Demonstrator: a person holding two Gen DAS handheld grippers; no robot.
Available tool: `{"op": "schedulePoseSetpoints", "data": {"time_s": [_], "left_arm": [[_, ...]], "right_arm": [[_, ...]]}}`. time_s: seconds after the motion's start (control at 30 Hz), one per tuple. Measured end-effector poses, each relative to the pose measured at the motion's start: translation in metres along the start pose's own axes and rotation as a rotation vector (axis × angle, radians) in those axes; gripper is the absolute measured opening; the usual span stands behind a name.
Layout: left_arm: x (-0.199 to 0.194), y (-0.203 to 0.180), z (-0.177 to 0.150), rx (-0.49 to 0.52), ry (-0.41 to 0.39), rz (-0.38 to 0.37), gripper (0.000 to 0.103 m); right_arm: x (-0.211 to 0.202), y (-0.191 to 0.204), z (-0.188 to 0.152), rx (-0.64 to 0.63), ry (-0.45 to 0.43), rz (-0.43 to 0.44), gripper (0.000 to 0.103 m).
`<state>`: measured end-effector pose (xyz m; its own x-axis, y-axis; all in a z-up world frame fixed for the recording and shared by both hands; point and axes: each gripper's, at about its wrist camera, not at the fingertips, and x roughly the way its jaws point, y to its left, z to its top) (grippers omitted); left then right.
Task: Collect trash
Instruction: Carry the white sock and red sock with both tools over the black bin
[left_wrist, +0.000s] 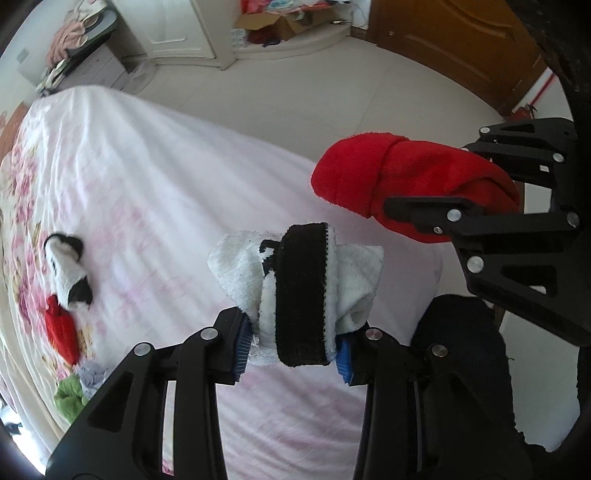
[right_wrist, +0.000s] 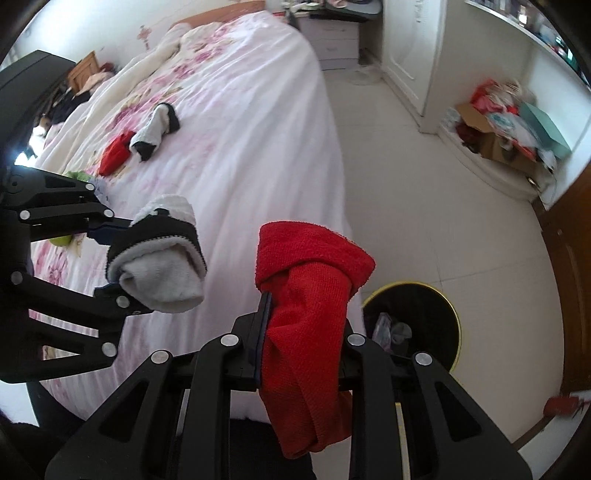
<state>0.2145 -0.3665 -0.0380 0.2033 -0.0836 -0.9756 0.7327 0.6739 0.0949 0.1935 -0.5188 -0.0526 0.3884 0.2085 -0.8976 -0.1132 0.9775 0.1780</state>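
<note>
**Op:** Right wrist view had the right gripper clamped on a rolled red sock. Jaws were narrow and the sock hung out both sides. Bin sat on the floor just past the bed corner, lower right of my fingers, with some scraps already in it.

**Eng:** Left side?

**Op:** Left gripper was pinched on the white/black sock, blue pads pressing both flanks. It was over the bed edge, not over the bin.

**Eng:** How would you have run the drop?

**Op:** My call was red first, since it was nearer the bin. I wanted the fingertips centred over the opening before releasing, because the sock tail hung low and could have caught the rim. Then the left one. The two grippers were near each other, so I'd have gone in turn to avoid a clash.

**Eng:** Anything left?

**Op:** Yes. Another white/black sock and a red one lay touching on the bed, with green cloth and grey cloth near its edge. I judged the task well short of done.
</note>
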Motion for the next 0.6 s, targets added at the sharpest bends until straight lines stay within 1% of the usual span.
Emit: {"op": "schedulePoseSetpoints", "data": {"time_s": [0.17,0.27,0.33,0.6], "left_arm": [[0.006,-0.024,0.02,0.047,-0.006,-0.022,0.037],[0.012,-0.034,0.03,0.068,-0.006,-0.039,0.037],[0.021,-0.046,0.04,0.082,0.008,-0.066,0.037],[0.058,-0.089,0.083,0.156,0.038,-0.104,0.037]], "right_arm": [[-0.019,-0.032,-0.019,0.075,-0.028,-0.026,0.02],[-0.026,-0.051,-0.032,0.117,-0.029,-0.046,0.02],[-0.03,-0.064,-0.041,0.144,-0.031,-0.056,0.02],[-0.047,-0.115,-0.071,0.259,-0.052,-0.116,0.02]]}}
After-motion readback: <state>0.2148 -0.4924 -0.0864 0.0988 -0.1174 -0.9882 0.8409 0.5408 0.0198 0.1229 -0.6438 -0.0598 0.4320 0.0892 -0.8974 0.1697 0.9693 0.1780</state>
